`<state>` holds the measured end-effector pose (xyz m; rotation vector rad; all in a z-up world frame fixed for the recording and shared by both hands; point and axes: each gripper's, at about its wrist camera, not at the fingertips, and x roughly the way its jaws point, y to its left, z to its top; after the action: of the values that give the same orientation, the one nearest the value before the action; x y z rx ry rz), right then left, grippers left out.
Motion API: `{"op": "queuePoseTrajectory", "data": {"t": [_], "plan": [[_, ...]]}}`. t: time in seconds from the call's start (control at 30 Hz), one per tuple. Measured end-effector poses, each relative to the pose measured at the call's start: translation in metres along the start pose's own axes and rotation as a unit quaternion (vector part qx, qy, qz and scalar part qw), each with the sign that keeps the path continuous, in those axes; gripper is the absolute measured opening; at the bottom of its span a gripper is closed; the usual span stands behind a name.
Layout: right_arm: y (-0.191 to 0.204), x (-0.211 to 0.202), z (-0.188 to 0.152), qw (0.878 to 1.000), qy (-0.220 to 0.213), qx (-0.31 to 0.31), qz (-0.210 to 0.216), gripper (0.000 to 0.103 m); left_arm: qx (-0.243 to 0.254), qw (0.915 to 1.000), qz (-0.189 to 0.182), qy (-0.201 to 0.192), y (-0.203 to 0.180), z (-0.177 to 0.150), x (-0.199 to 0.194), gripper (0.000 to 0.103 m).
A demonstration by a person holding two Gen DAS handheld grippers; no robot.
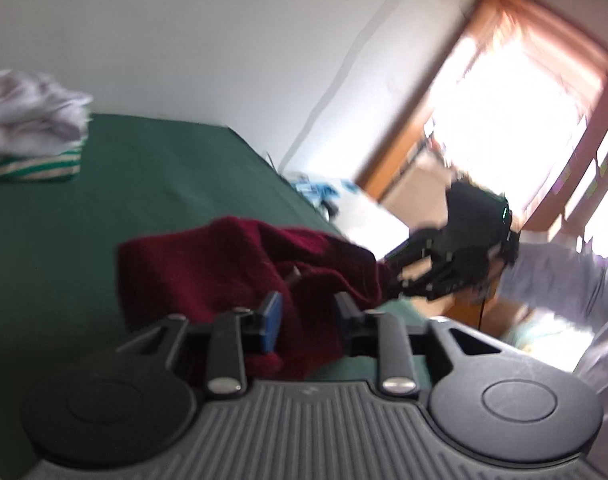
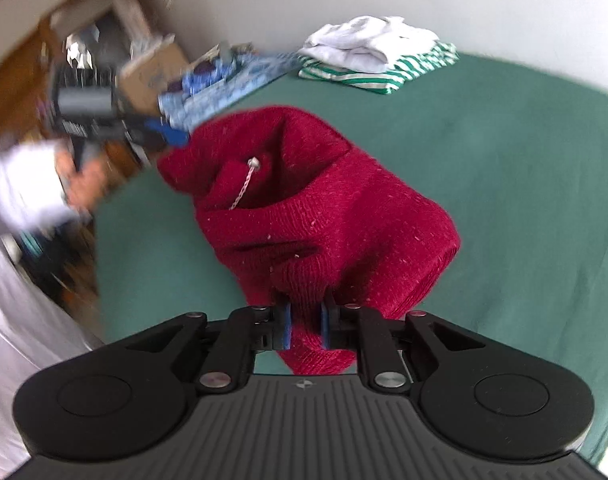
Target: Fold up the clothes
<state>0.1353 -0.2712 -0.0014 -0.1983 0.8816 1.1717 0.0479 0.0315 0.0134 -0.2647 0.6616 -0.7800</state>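
Observation:
A dark red knit garment [image 2: 323, 208] is bunched on the green bed sheet [image 2: 523, 200], a thin white cord showing in its folds. My right gripper [image 2: 305, 326] is shut on its near edge, both pads pinching the knit. In the left wrist view the same garment [image 1: 224, 264] runs between my left gripper [image 1: 308, 316] and the right gripper [image 1: 389, 276]. The left fingers stand apart with cloth lying loose between them, and the blue pad face is bare. From the right wrist view the left gripper [image 2: 172, 136] sits at the garment's far left corner.
A stack of folded clothes [image 2: 375, 52], white on top of green-and-white stripes, lies at the bed's far edge by the wall. Boxes and blue clutter [image 2: 208, 76] crowd the floor beyond the bed's left side. A bright window [image 1: 503, 100] and a person's grey sleeve [image 1: 555, 276] are at right.

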Motion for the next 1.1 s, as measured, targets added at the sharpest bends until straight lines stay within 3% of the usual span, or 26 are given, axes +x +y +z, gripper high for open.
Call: {"op": "queuePoseTrajectory", "data": {"t": [0.07, 0.13, 0.17, 0.23, 0.27, 0.37, 0.43, 0.47, 0.57, 0.63, 0.7, 0.77, 0.83, 0.87, 0.97, 1.03, 1.1], "plan": [[0.010, 0.005, 0.001, 0.999, 0.009, -0.034, -0.019, 0.029, 0.016, 0.9995, -0.003, 0.027, 0.000, -0.002, 0.016, 0.035], [0.023, 0.005, 0.001, 0.996, 0.033, -0.073, -0.034, 0.054, 0.021, 0.9983, 0.001, 0.055, 0.008, -0.008, 0.030, 0.035], [0.031, 0.005, 0.000, 0.994, 0.047, -0.093, -0.042, 0.057, 0.017, 0.9976, 0.003, 0.066, 0.014, -0.011, 0.035, 0.034], [0.047, 0.003, 0.000, 0.988, 0.071, -0.128, -0.054, 0.054, 0.004, 0.9970, -0.002, 0.078, 0.025, -0.017, 0.039, 0.033], [0.052, -0.005, 0.003, 0.990, 0.061, -0.121, -0.049, 0.051, -0.003, 0.9971, -0.005, 0.076, 0.030, -0.019, 0.038, 0.033], [0.065, -0.032, 0.014, 0.993, -0.003, -0.105, -0.052, 0.048, -0.010, 0.9970, -0.011, 0.076, 0.035, -0.018, 0.036, 0.034], [0.081, -0.036, 0.024, 0.988, -0.055, -0.121, -0.073, 0.057, -0.006, 0.9967, -0.014, 0.079, 0.036, -0.019, 0.037, 0.034], [0.089, -0.028, 0.028, 0.986, -0.065, -0.132, -0.083, 0.057, -0.006, 0.9965, -0.016, 0.082, 0.036, -0.019, 0.038, 0.034], [0.103, 0.018, 0.040, 0.977, -0.048, -0.170, -0.121, 0.048, -0.002, 0.9956, -0.018, 0.092, 0.038, -0.016, 0.038, 0.034], [0.102, 0.050, 0.039, 0.969, -0.023, -0.203, -0.142, 0.033, 0.004, 0.9950, -0.018, 0.098, 0.036, -0.016, 0.037, 0.035], [0.097, 0.069, 0.036, 0.962, -0.016, -0.210, -0.172, 0.027, 0.015, 0.9945, -0.016, 0.102, 0.034, -0.016, 0.036, 0.036], [0.093, 0.077, 0.036, 0.962, -0.010, -0.209, -0.175, 0.027, 0.023, 0.9940, -0.014, 0.106, 0.033, -0.016, 0.036, 0.039], [0.089, 0.083, 0.036, 0.963, 0.003, -0.209, -0.173, 0.015, 0.028, 0.9936, -0.013, 0.109, 0.033, -0.015, 0.036, 0.040], [0.088, 0.085, 0.036, 0.963, 0.012, -0.209, -0.168, 0.013, 0.029, 0.9934, -0.013, 0.111, 0.032, -0.015, 0.036, 0.039], [0.091, 0.074, 0.035, 0.968, 0.041, -0.212, -0.125, 0.008, 0.021, 0.9932, -0.031, 0.110, 0.026, -0.007, 0.028, 0.039], [0.098, 0.072, 0.026, 0.962, 0.070, -0.241, -0.112, 0.008, 0.023, 0.9939, -0.052, 0.094, 0.017, 0.000, 0.015, 0.040], [0.101, 0.076, 0.014, 0.952, 0.095, -0.265, -0.120, 0.008, 0.036, 0.9936, -0.077, 0.074, 0.002, 0.011, 0.010, 0.050]]}}
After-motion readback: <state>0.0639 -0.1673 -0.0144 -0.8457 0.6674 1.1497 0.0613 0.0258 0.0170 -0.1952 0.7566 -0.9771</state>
